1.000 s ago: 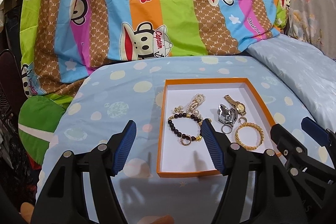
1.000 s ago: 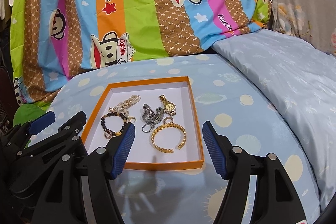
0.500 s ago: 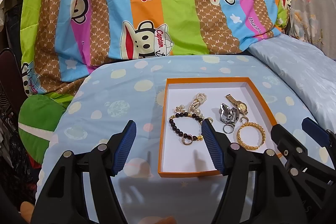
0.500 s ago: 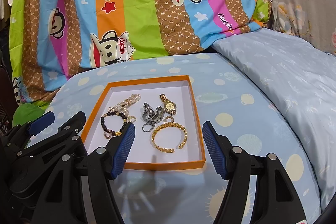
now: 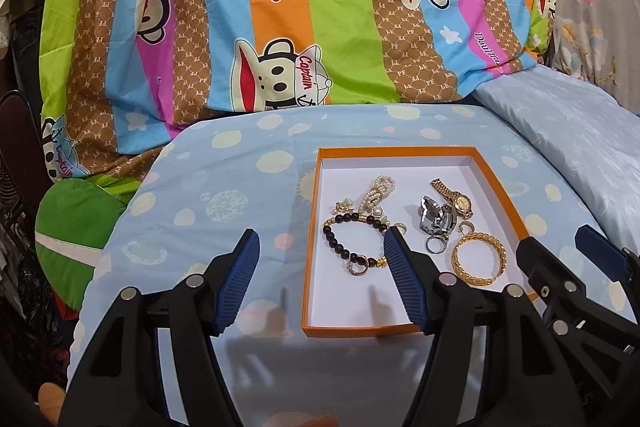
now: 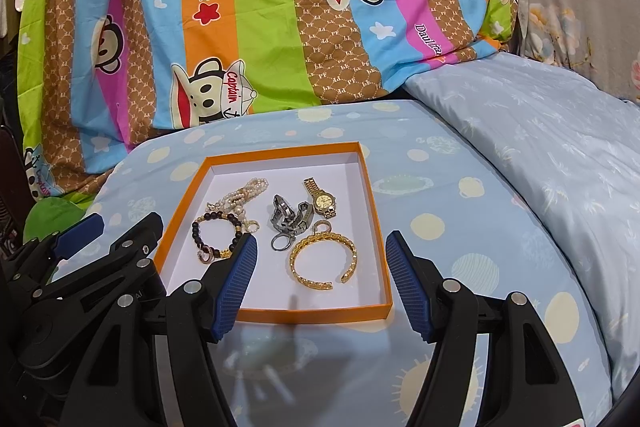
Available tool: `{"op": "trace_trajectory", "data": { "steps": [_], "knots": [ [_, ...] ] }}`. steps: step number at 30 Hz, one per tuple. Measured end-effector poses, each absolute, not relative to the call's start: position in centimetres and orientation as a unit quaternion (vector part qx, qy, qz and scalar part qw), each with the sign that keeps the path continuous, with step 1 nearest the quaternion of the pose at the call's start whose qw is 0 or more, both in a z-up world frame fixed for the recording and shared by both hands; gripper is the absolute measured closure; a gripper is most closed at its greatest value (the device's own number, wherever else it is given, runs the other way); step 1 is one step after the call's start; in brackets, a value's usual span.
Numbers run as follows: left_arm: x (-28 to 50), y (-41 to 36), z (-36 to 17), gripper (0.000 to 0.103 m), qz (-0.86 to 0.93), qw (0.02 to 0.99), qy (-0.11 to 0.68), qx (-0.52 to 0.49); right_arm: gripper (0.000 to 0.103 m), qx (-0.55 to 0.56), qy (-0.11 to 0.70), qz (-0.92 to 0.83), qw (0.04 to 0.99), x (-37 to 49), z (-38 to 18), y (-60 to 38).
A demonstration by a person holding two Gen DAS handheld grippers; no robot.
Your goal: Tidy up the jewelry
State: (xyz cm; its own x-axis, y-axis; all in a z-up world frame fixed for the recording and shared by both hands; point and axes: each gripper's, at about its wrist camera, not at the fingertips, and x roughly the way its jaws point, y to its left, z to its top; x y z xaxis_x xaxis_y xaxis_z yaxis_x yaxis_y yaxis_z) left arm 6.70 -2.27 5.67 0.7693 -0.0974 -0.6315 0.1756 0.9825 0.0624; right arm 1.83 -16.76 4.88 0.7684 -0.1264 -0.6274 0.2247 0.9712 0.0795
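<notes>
Right now both grippers hang above the near edge of the orange-rimmed box (image 6: 280,315), and neither has hold of anything. The left gripper (image 5: 320,279) has its jaws standing wide with nothing between the blue pads; its right finger (image 5: 404,279) overlaps the box's white floor in the left wrist view, its left finger sits over the spotted blue cloth (image 5: 224,187). The right gripper (image 6: 320,283) is just as wide and just as empty, its fingers straddling the box's near right corner.

All the jewelry lies inside the box, gathered toward the middle. By the left wall sits the dark bead bracelet (image 6: 212,231), with the pearl strand (image 6: 244,193) just behind it toward the far edge. In the centre is a silver metal band (image 6: 290,217), with a small ring (image 6: 282,241) at its near end. The gold watch (image 6: 322,201) lies beside that, toward the right wall. Nearest of all is the open gold bangle (image 6: 322,259), flat on the floor. The striped monkey-print blanket (image 6: 260,7) rises behind the cloth's far edge.
</notes>
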Motion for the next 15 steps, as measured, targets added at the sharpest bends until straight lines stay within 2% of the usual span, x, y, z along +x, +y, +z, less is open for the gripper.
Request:
{"op": "trace_trajectory", "data": {
  "steps": [15],
  "knots": [
    [6.63,-2.24,5.61,0.041,-0.073,0.939,0.332,0.059,0.037,0.077,0.328,-0.094,0.937,1.73,4.73,-16.8]
  ]
}}
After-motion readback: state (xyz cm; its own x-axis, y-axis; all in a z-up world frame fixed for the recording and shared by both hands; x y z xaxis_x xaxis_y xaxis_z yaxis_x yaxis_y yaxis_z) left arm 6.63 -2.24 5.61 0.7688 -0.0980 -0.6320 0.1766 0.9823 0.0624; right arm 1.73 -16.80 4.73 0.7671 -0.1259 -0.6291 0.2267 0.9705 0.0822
